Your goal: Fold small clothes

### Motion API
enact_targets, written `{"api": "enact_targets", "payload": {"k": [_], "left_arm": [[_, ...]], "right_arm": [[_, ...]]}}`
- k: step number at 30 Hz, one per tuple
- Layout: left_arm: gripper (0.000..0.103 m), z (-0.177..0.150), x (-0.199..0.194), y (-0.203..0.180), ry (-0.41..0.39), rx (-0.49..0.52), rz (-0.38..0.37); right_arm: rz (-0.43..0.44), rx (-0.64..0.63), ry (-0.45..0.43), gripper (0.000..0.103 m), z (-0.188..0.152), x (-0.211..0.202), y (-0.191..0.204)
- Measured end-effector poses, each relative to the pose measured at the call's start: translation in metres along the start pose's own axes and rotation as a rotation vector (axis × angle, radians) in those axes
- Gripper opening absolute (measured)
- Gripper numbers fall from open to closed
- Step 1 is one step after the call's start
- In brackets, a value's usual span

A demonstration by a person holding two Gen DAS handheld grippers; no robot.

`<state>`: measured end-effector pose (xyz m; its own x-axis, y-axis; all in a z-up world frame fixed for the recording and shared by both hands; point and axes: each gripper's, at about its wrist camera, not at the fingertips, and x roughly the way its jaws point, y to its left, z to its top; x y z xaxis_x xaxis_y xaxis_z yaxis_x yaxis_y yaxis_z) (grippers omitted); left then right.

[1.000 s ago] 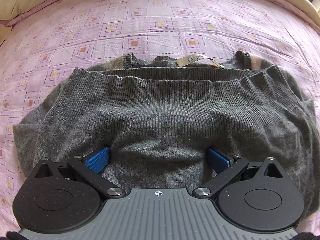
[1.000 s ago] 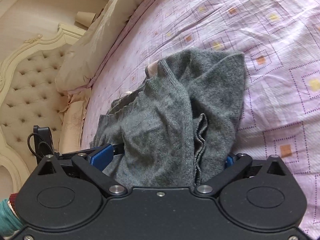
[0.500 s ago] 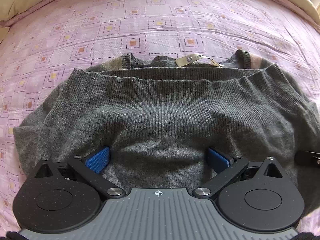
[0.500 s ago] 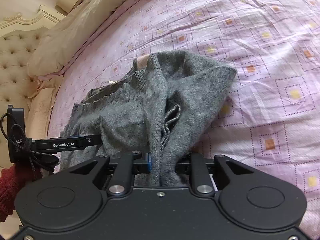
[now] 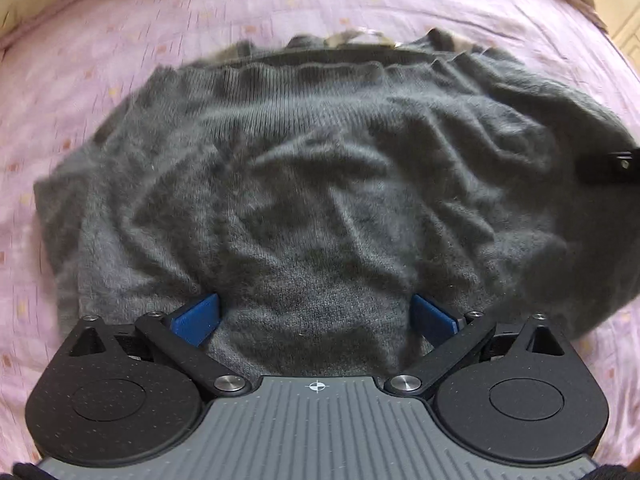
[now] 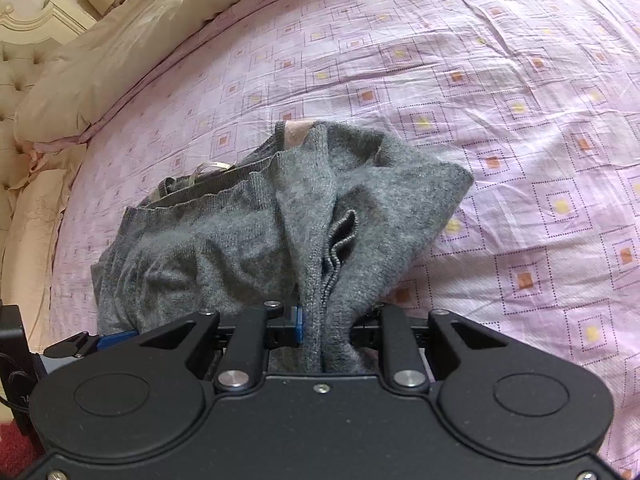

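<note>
A grey knit sweater [image 5: 320, 184] lies folded on the pink patterned bedsheet [image 5: 120, 40], its collar and label at the far side. My left gripper [image 5: 316, 316] is open, its blue pads [image 5: 196, 318] set wide apart with the sweater's near edge lying between them. The left wrist view is blurred. My right gripper [image 6: 324, 320] is shut on a bunched fold of the sweater [image 6: 320, 208] at its side edge and holds that part raised off the sheet. One left finger [image 6: 100, 338] shows at the lower left of the right wrist view.
Cream pillows [image 6: 120, 60] and a tufted headboard [image 6: 16, 72] lie beyond the sweater on the left. The bedsheet [image 6: 520, 140] stretches to the right of the sweater. A black part of the right gripper [image 5: 608, 166] juts in at the left view's right edge.
The right gripper went from wide open to shut on the sweater's side edge and rose with it. The sweater wrinkled and shifted in the left view as the left gripper moved.
</note>
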<state>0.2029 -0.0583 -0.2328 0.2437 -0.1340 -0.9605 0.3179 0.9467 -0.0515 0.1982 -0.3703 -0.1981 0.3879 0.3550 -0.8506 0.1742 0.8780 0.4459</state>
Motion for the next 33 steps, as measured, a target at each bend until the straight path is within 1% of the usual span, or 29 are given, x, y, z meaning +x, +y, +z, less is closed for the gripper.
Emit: {"api": "enact_targets", "payload": {"k": [1,4,8,11,16,21,25,28,31,32,33], "left_arm": [[0.101,0.001,-0.004,0.002,-0.005,-0.003,-0.012],[0.100,-0.001,-0.027,0.018,-0.066,-0.036,-0.059],[0.100,-0.016,-0.062,0.053,-0.140,-0.096,-0.074],[0.100,-0.029,-0.079,0.083,-0.154,-0.158,-0.079],[0.100,-0.055,-0.098,0.129,-0.149,-0.253,-0.045],[0.100,-0.082,-0.102,0.167,-0.117,-0.334,-0.032],[0.100,-0.097,-0.098,0.184,-0.075,-0.341,-0.023],[0.100,-0.106,-0.097,0.193,-0.059,-0.356,-0.023],[0.100,-0.110,-0.096,0.198,-0.049,-0.370,-0.027],[0.100,-0.110,-0.094,0.199,-0.046,-0.373,-0.028],[0.100,-0.110,-0.092,0.199,-0.044,-0.376,-0.030]], "right_arm": [[-0.011,-0.003,-0.005,0.027,0.001,-0.002,0.006],[-0.031,-0.017,-0.016,0.027,0.004,-0.010,0.025],[-0.024,-0.071,-0.037,0.027,0.009,-0.022,0.064],[0.006,-0.128,-0.044,0.026,0.012,-0.023,0.105],[0.057,-0.205,-0.018,0.026,0.009,-0.001,0.171],[0.053,-0.276,0.045,0.026,-0.005,0.039,0.224],[0.005,-0.340,0.106,0.026,-0.019,0.072,0.253],[-0.043,-0.382,0.146,0.029,-0.028,0.090,0.267],[-0.047,-0.422,0.163,0.039,-0.033,0.101,0.277],[-0.029,-0.437,0.168,0.046,-0.033,0.102,0.281],[0.000,-0.449,0.168,0.049,-0.034,0.103,0.285]]}}
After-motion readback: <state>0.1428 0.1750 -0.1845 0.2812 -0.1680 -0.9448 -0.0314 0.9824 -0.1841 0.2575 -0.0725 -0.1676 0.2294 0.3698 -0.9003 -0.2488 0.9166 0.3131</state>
